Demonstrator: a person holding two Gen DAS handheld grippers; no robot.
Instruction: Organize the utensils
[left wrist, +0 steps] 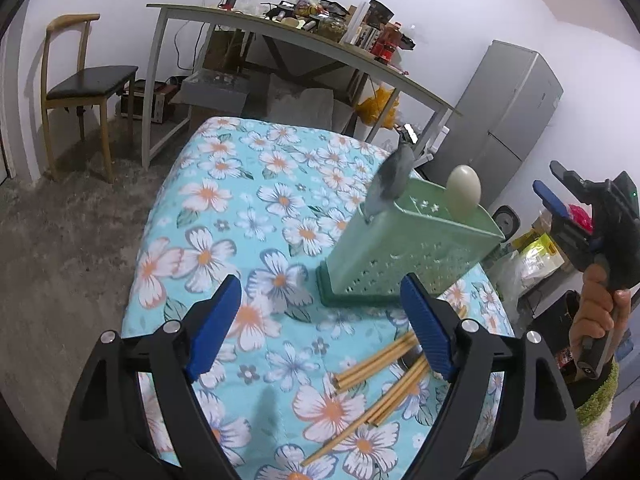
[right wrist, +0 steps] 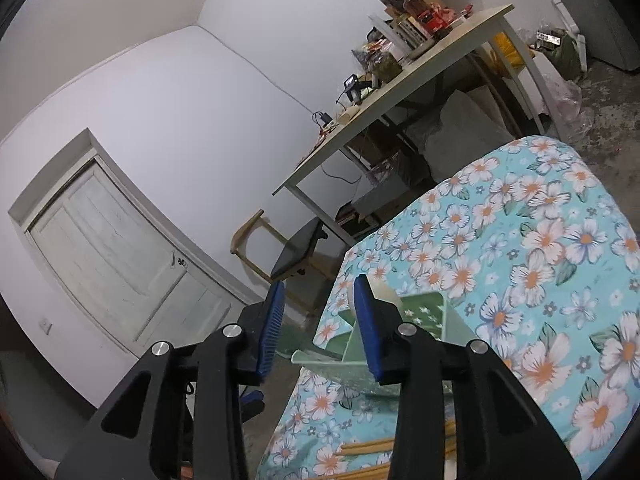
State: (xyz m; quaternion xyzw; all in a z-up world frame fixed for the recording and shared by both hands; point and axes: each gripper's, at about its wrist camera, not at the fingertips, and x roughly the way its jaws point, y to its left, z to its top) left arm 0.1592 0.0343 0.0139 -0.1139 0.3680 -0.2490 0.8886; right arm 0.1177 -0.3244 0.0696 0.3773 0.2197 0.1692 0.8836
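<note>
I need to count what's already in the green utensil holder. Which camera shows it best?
The left wrist view: the green utensil holder stands whole and unblocked, with a grey spoon and a cream spoon sticking out. In the right wrist view the right tool hides much of it.

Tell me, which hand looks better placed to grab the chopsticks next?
Left, probably. Its gripper is open just above the chopsticks on the cloth, while the right gripper, empty, sits up by the green holder.
</note>
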